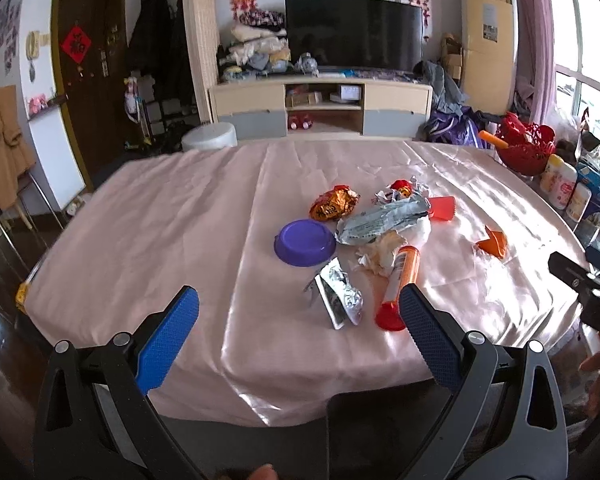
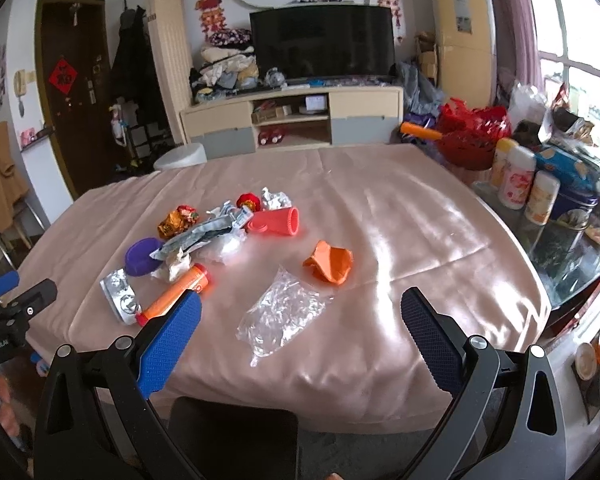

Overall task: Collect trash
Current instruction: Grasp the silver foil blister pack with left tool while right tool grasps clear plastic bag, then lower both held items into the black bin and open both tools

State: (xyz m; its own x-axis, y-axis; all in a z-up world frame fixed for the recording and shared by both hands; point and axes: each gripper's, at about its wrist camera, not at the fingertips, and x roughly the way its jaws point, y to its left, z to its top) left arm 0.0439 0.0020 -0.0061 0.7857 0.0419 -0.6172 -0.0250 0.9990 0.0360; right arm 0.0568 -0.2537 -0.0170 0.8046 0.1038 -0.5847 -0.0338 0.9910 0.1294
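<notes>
Trash lies in a heap on the pink tablecloth (image 1: pixel 160 220): a silver foil wrapper (image 1: pixel 338 300), an orange tube with a red cap (image 1: pixel 400 284), a grey snack bag (image 1: pixel 380 222), an orange-gold wrapper (image 1: pixel 334 203), crumpled paper (image 1: pixel 380 254), a red cup on its side (image 2: pixel 278 221), a crumpled orange piece (image 2: pixel 329 261) and a clear plastic bag (image 2: pixel 280 316). My left gripper (image 1: pixel 298 302) is open and empty, at the table's near edge just short of the foil wrapper. My right gripper (image 2: pixel 300 306) is open and empty, above the near edge by the clear bag.
A purple bowl (image 1: pixel 305 242) sits left of the heap. A red basket (image 1: pixel 526 150), several white bottles (image 2: pixel 516 178) and a tin stand on a glass stand at the right. A dark chair back (image 2: pixel 232 436) is below the near edge. A TV cabinet (image 1: pixel 320 106) stands behind.
</notes>
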